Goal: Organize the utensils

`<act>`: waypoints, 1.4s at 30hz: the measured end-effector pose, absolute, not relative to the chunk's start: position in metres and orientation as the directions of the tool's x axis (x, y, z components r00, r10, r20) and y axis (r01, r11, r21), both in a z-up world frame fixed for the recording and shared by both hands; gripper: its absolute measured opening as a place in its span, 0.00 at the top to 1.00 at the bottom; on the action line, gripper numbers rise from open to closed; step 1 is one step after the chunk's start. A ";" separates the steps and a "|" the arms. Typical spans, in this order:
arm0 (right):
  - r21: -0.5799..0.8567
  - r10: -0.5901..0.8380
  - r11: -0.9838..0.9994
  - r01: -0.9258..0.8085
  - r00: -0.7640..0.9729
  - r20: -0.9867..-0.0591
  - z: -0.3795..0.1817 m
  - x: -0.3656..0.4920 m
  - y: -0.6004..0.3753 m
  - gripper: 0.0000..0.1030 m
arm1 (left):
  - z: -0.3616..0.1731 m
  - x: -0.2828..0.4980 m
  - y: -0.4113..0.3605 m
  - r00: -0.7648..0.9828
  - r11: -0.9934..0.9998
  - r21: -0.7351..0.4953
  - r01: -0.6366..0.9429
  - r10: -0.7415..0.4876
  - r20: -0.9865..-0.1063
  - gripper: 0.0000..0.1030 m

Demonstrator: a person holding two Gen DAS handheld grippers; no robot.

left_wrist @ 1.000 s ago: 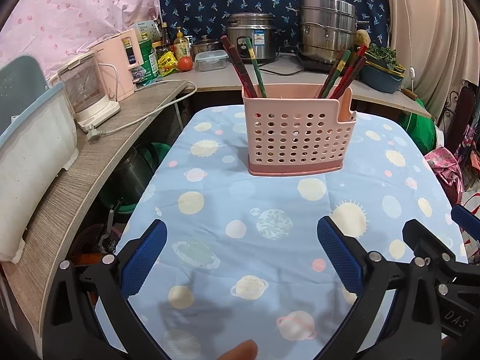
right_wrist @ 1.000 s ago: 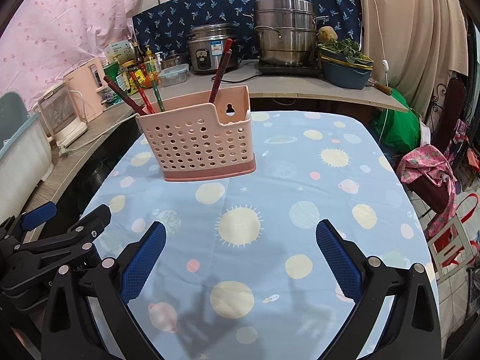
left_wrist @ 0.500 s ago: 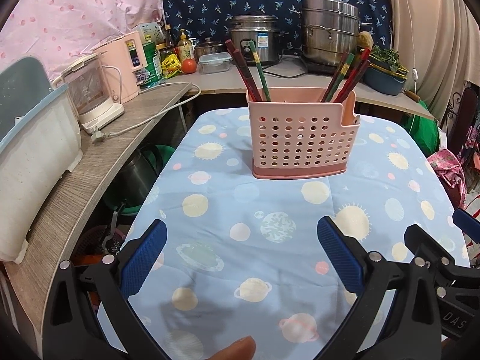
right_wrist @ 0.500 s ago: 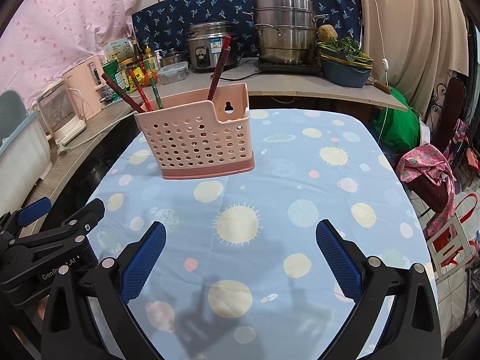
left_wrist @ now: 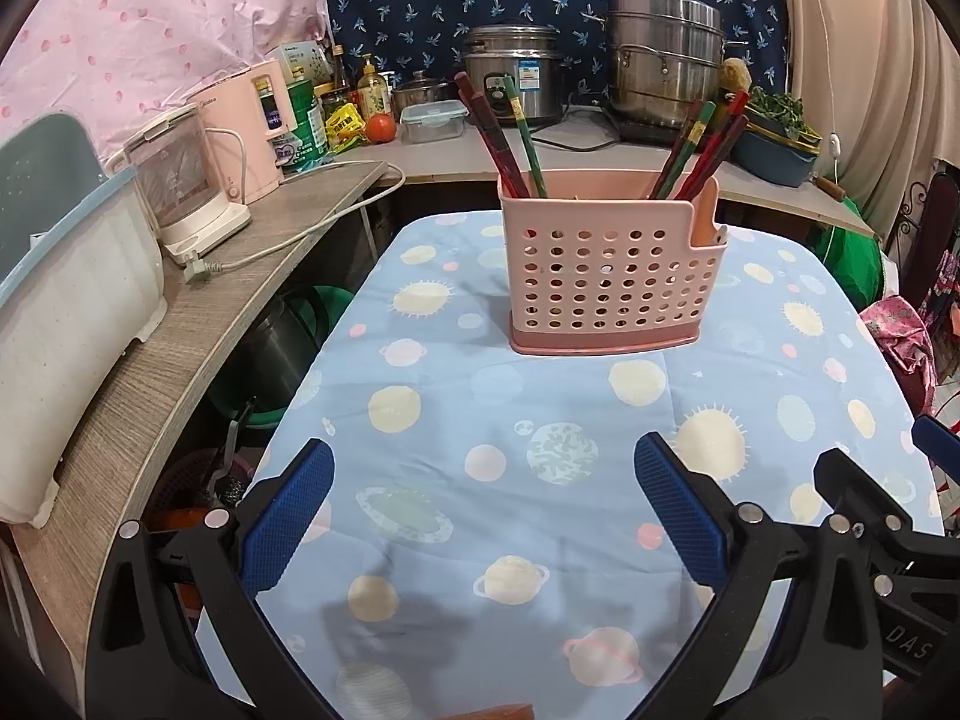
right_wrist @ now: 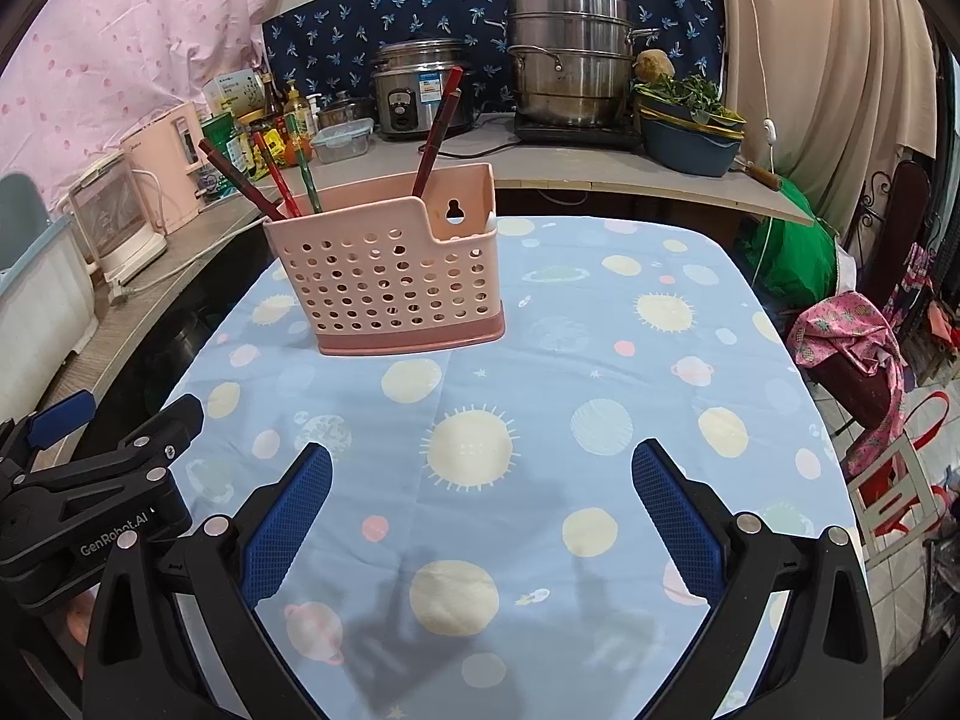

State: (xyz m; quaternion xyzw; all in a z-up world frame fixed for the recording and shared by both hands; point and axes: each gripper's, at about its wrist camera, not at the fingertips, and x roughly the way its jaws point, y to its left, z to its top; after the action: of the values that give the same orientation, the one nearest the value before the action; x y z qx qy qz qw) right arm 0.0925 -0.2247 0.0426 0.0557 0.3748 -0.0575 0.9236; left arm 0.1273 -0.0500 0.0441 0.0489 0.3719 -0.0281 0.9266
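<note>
The pink basket point(left_wrist: 612, 276) stands upright on the far half of the planet-print cloth point(left_wrist: 540, 450), chopsticks point(left_wrist: 510, 138) leaning out at both ends, well ahead of both grippers. The left gripper point(left_wrist: 483, 519) and right gripper point(right_wrist: 480, 519) hover side by side over the near cloth, each spread wide and empty. Only the left view shows the kettle's plug point(left_wrist: 201, 267) on the shelf; only the right view shows the keyhole slot point(right_wrist: 454, 210) in the basket's back wall and the chair point(right_wrist: 900, 228) beyond the table.
</note>
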 end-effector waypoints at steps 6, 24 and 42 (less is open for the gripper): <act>0.060 -0.064 0.987 0.148 0.712 -0.700 0.042 0.093 -0.225 0.06 | 0.043 0.129 -0.050 0.720 0.994 0.070 0.089 -0.015 -0.694 0.07; 0.059 -0.066 0.987 0.151 0.708 -0.703 0.043 0.093 -0.226 0.06 | 0.043 0.132 -0.045 0.718 0.995 0.071 0.073 -0.003 -0.696 0.07; 0.057 -0.071 0.986 0.155 0.708 -0.703 0.042 0.094 -0.228 0.06 | 0.045 0.130 -0.045 0.719 0.995 0.078 0.063 0.009 -0.695 0.07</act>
State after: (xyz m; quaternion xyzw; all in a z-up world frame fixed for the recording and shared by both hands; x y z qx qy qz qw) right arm 0.0939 -0.2282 0.0423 0.0561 0.3771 -0.0613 0.9224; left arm 0.1299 -0.0445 0.0448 0.0480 0.3748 -0.0146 0.9258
